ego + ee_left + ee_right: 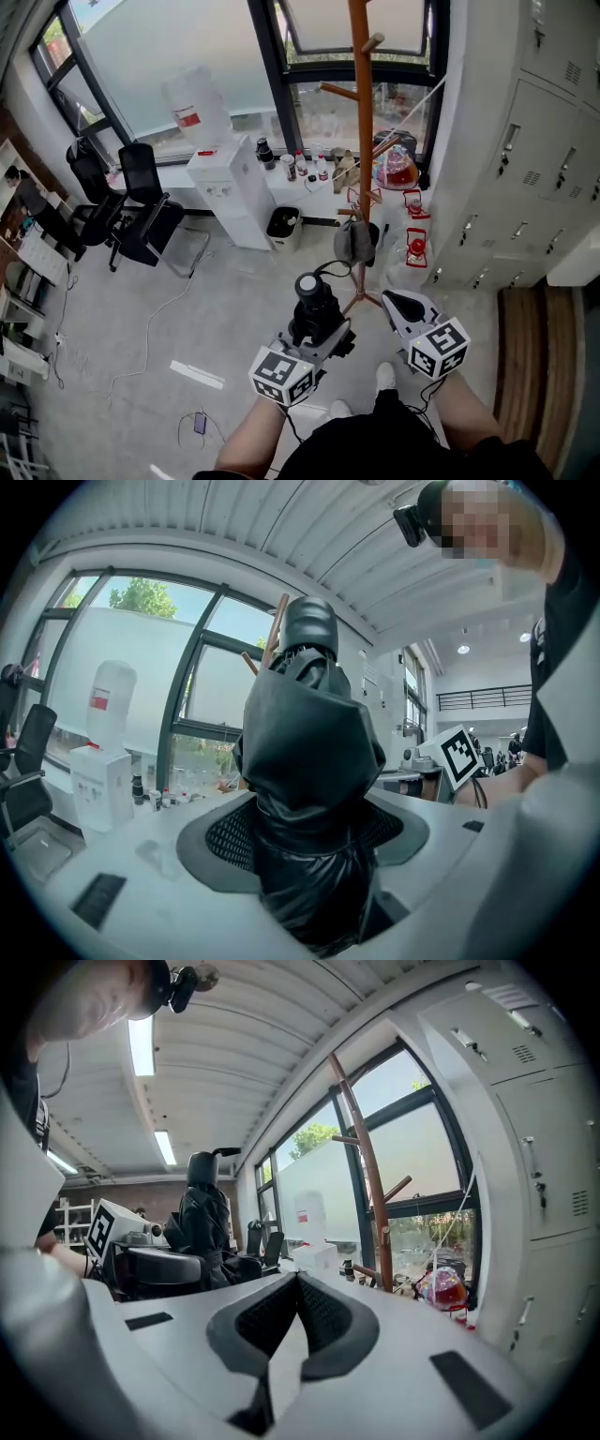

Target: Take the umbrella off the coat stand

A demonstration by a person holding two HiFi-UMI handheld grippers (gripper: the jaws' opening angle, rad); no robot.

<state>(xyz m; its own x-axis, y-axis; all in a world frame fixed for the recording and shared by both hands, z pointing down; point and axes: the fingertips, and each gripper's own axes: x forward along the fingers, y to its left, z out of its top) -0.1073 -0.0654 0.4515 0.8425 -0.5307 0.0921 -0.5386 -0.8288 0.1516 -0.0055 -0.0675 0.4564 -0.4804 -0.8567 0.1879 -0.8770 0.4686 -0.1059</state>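
My left gripper (306,860) pinches the umbrella (309,752); my right gripper (286,1327) is pressed together (empty) above the grey floor (225,309), with the coat stand (364,141) by the window (169,47).

left tongs (323,330): grey | right tongs (395,303): grey | marker cubes (281,375): black-white | clothes (403,452): black

Our left gripper (317,323), jaws clamped on the upright umbrella (309,789), our right gripper (396,302) just beside it, jaws together, tips touching, both forearms low before our torso.
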